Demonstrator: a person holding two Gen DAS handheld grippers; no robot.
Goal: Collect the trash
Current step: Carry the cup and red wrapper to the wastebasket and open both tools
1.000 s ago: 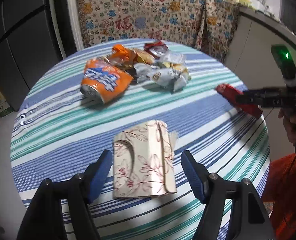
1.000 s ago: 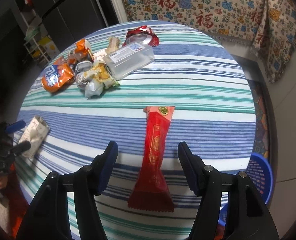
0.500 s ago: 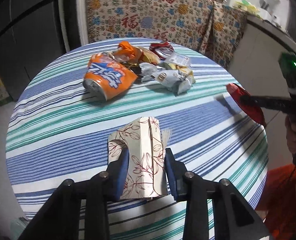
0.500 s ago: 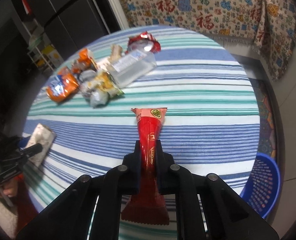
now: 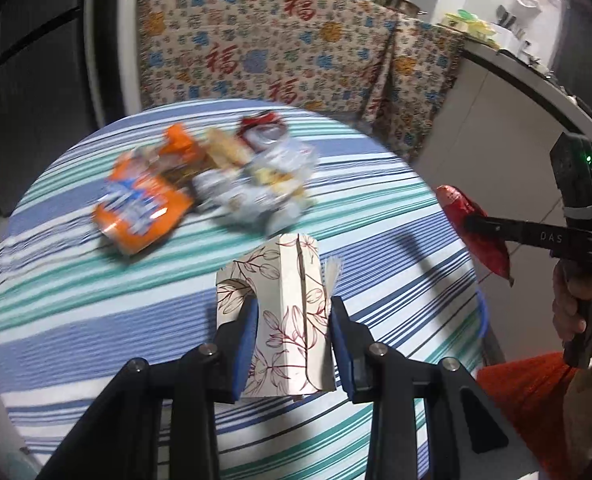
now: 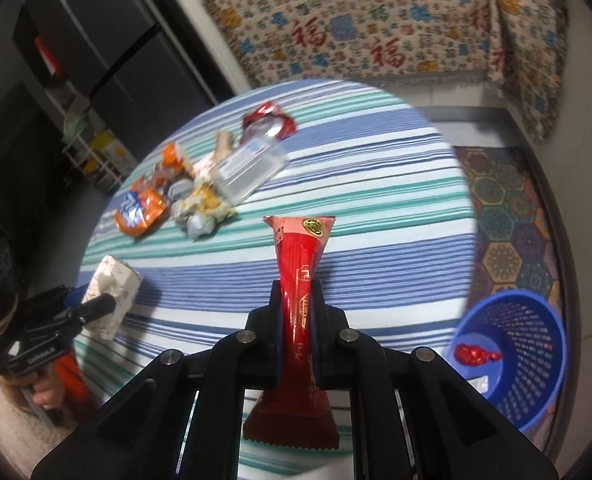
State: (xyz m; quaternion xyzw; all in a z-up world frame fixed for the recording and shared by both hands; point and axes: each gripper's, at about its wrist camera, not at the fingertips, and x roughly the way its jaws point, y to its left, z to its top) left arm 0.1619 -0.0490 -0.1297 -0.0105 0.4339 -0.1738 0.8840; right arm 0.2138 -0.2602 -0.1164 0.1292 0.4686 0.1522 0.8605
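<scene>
Left wrist view: the left gripper (image 5: 292, 336), open a second ago, now has its jaws clamped on the floral tissue pack (image 5: 282, 312), lifted off the striped desk (image 5: 76, 300). Right wrist view: the right gripper (image 6: 297, 340) likewise pinches the red wrapper (image 6: 299, 280) aloft; both pieces are ready for the blue basket (image 6: 536, 364).

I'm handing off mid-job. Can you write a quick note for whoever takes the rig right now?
Left gripper: shut on the floral packet, held above the table.
Right gripper: shut on the red wrapper, also off the table.
Basket: on the floor beside the table on the right gripper's side, with a red scrap inside.
Done: both pieces are gripped.
Left: drop both into the basket, then clear the pile at the far side: orange can, clear bottle, crumpled wrappers.
</scene>
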